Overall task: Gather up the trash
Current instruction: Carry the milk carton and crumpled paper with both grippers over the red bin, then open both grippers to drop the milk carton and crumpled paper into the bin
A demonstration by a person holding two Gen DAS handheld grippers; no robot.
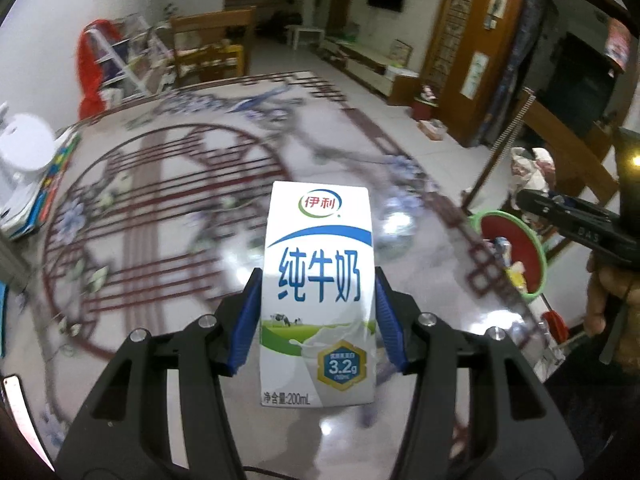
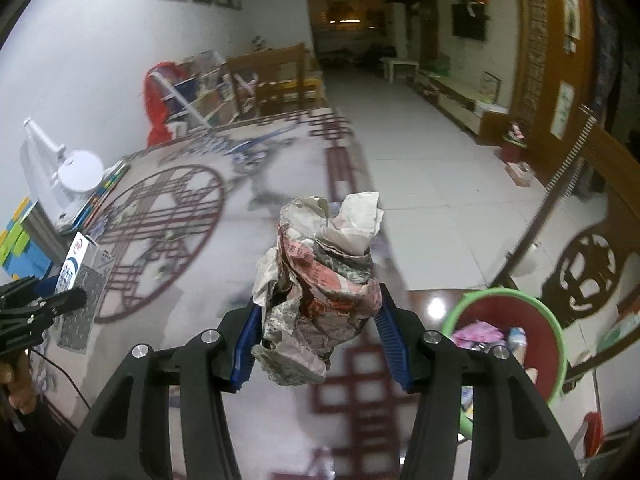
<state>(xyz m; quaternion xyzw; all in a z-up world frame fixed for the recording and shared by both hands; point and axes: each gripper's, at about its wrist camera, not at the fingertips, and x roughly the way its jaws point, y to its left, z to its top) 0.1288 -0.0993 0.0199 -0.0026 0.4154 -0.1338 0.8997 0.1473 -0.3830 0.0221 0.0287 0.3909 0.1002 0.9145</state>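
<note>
My left gripper (image 1: 318,312) is shut on a white and blue milk carton (image 1: 318,280), held upright above the patterned table (image 1: 160,200). My right gripper (image 2: 318,324) is shut on a crumpled newspaper ball (image 2: 320,280), its blue pads pressing both sides. A green-rimmed red bin (image 2: 516,336) with several bits of trash stands on the floor beside the table's right edge, just right of the right gripper. The bin (image 1: 516,252) shows in the left wrist view too, with the right gripper (image 1: 576,220) and the newspaper ball (image 1: 532,168) above it. The left gripper (image 2: 36,312) and carton (image 2: 80,276) appear at the far left.
A white lamp (image 1: 24,148) and coloured books (image 1: 52,184) sit at the table's left edge. A carved wooden chair (image 2: 588,272) stands to the right behind the bin. Wooden chairs (image 2: 276,76), a bookshelf (image 2: 196,88) and tiled floor (image 2: 432,160) lie beyond the table.
</note>
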